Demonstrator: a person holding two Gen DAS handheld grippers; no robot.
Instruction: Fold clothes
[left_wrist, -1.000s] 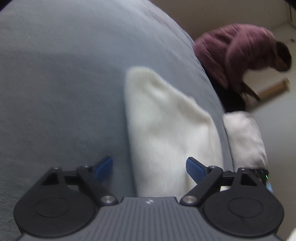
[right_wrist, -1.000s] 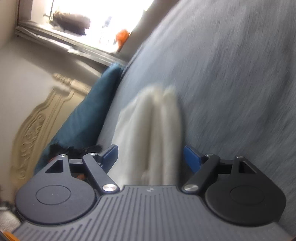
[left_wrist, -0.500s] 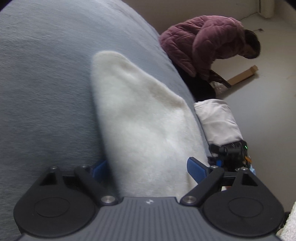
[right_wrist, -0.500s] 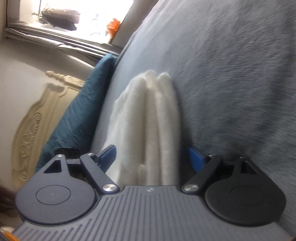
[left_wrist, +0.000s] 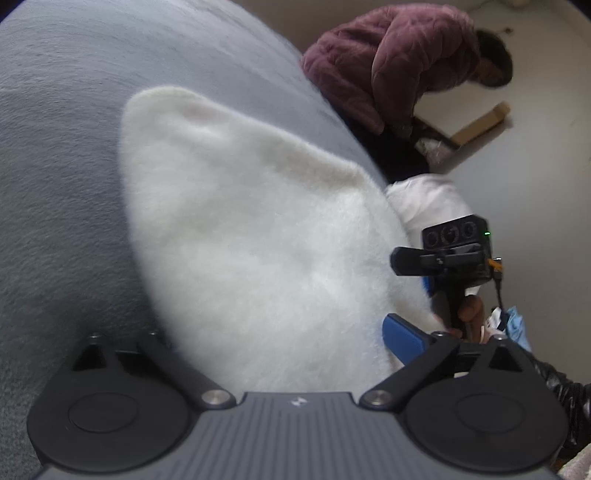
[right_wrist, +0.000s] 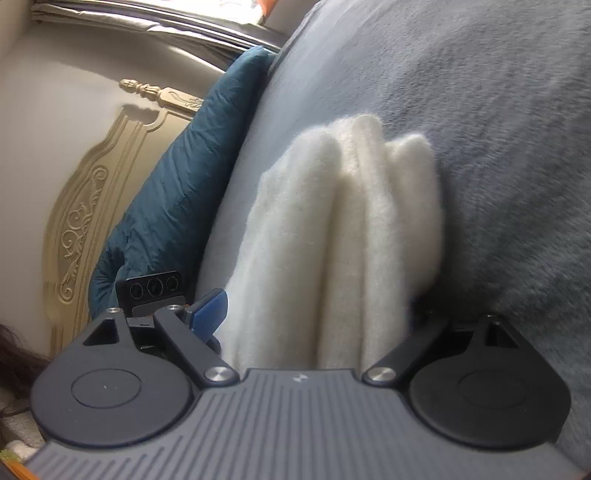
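Note:
A white fluffy garment (left_wrist: 251, 221) lies folded on the grey bed cover (left_wrist: 74, 147). My left gripper (left_wrist: 284, 328) straddles its near end with jaws opening. The right blue finger (left_wrist: 402, 339) stands just off the fabric's edge; the left finger is hidden by the fabric. In the right wrist view the garment (right_wrist: 332, 221) shows as stacked folds on the bed cover (right_wrist: 498, 110). My right gripper (right_wrist: 317, 306) has its jaws opening around that stack. Its left finger (right_wrist: 208, 312) is beside the fabric, and the right finger is hidden behind it.
A person in a maroon padded jacket (left_wrist: 399, 74) bends over a cardboard box (left_wrist: 480, 122) on the floor. A white bundle (left_wrist: 424, 199) sits past the bed edge. A teal quilt (right_wrist: 177, 184) leans on the carved headboard (right_wrist: 92, 206).
Both grippers' fingers have spread wider around the garment. The garment now fills more of each view. The right-hand tool has come into the left wrist view at the right.

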